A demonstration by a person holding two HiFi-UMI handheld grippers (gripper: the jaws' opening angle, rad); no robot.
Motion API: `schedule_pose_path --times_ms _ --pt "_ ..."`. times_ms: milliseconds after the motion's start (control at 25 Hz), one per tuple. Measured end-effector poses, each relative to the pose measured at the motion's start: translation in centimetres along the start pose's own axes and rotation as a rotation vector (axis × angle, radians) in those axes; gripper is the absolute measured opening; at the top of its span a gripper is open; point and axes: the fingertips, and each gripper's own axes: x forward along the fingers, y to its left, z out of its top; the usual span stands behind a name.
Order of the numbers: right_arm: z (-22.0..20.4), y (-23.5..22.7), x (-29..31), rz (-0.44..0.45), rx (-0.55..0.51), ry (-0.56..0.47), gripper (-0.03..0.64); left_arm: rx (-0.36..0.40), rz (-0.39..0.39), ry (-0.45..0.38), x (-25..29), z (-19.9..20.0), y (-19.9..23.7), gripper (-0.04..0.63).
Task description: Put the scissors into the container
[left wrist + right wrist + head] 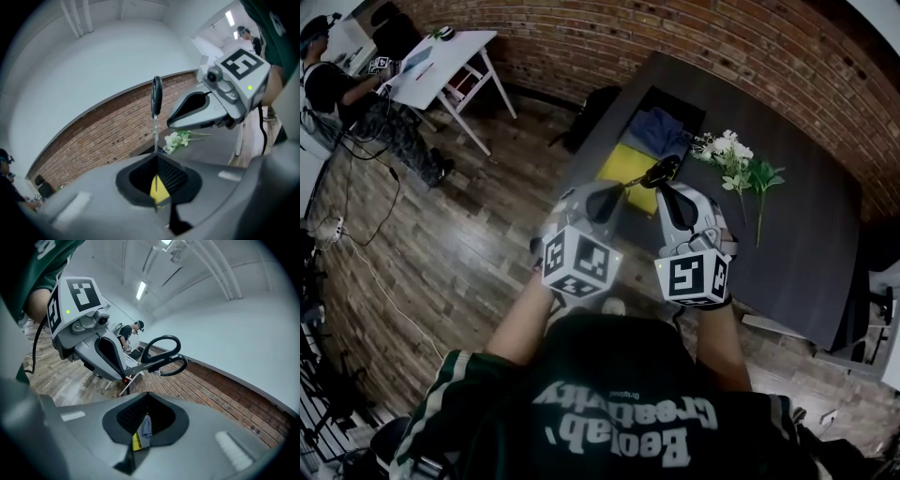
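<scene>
The black-handled scissors (660,172) hang in the air between my two grippers, above the near end of the container. My left gripper (624,187) is shut on the blade tip. In the left gripper view the scissors (156,96) rise straight up from the closed jaws. The right gripper view shows the handle loops (146,365) sticking out of the left gripper's tip (123,378). My right gripper (667,189) sits just right of the handles, shut, with nothing in it. The container (617,127) is a dark open box holding a yellow cloth (630,167) and a blue cloth (661,129).
The container lies on a dark table (811,220) by a brick wall. White flowers with green stems (736,159) lie on the table to the right of it. At the far left a person (328,84) sits at a white table (441,56) on the wooden floor.
</scene>
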Motion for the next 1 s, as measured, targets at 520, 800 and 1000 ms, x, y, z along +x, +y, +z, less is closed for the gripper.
schedule_pose_path --times_ms 520,800,1000 --pt "-2.1 -0.2 1.8 0.018 0.041 0.023 0.006 -0.01 -0.026 0.029 2.3 -1.5 0.9 0.008" --pt "-2.6 -0.3 3.8 0.008 0.064 0.052 0.006 -0.02 -0.062 0.017 4.0 -2.4 2.2 0.008" --pt "-3.2 -1.2 6.6 -0.019 0.093 0.103 0.006 -0.018 -0.12 0.015 6.1 -3.8 3.7 0.008"
